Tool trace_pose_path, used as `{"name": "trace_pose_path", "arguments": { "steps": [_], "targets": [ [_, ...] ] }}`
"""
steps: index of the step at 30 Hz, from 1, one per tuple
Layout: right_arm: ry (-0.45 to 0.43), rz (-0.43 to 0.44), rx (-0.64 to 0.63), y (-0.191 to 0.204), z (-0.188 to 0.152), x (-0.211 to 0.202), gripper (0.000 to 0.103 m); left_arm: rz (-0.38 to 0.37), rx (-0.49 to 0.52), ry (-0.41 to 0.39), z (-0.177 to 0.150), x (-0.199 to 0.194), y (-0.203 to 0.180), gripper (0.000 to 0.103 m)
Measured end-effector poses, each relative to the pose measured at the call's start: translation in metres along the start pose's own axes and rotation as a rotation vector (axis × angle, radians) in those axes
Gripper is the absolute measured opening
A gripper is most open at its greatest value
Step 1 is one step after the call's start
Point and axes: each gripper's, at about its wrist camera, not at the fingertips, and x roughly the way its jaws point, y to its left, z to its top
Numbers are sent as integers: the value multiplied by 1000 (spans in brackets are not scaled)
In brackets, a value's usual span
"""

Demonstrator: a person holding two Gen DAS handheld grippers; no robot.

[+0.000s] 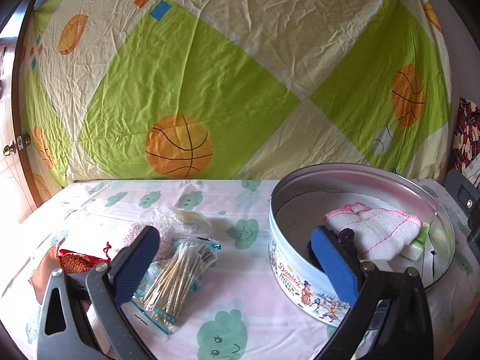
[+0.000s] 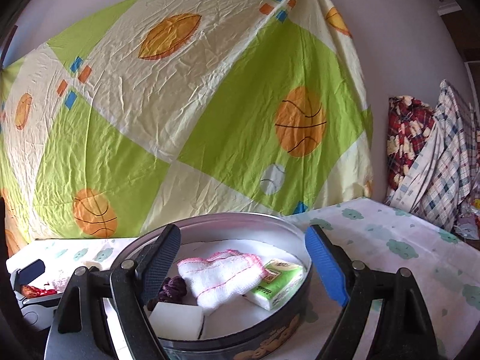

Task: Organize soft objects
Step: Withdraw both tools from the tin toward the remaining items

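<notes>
Here we work across the cloud-print table cover from left to right. At the far left we find a red and gold pouch, and just beside it a pale pink knitted item, partly hidden behind the left gripper's finger. Next we note a bag of cotton swabs, with a clear plastic packet behind it. The left gripper stands wide open with nothing between its pads; its left finger is over the swab bag and its right finger reaches over the near wall of the round cookie tin.

Inside the tin we see, from left to right, a dark purple yarn bundle, a white sponge block in front of it, a white cloth with pink edging, and a green tissue pack touching the cloth's right side. The right gripper is also open and empty, its fingers spanning the tin without touching the contents.

Behind the table hangs a basketball-print sheet. At the far right we see folded plaid fabrics against the wall.
</notes>
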Motion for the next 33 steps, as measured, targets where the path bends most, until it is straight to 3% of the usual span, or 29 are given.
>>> {"name": "trace_pose_path", "arguments": {
  "steps": [3,10,33],
  "targets": [
    [-7,-57,9,-6,2,-6,87,-11,0,8,-1,-1,2,103],
    [25,-52,97,-21,0,-14,87,-33,27,6,-5,-8,6,103],
    [108,95,50,37,-19,-31,87,-4,-6,16,-11,-13,68,103]
  ]
}}
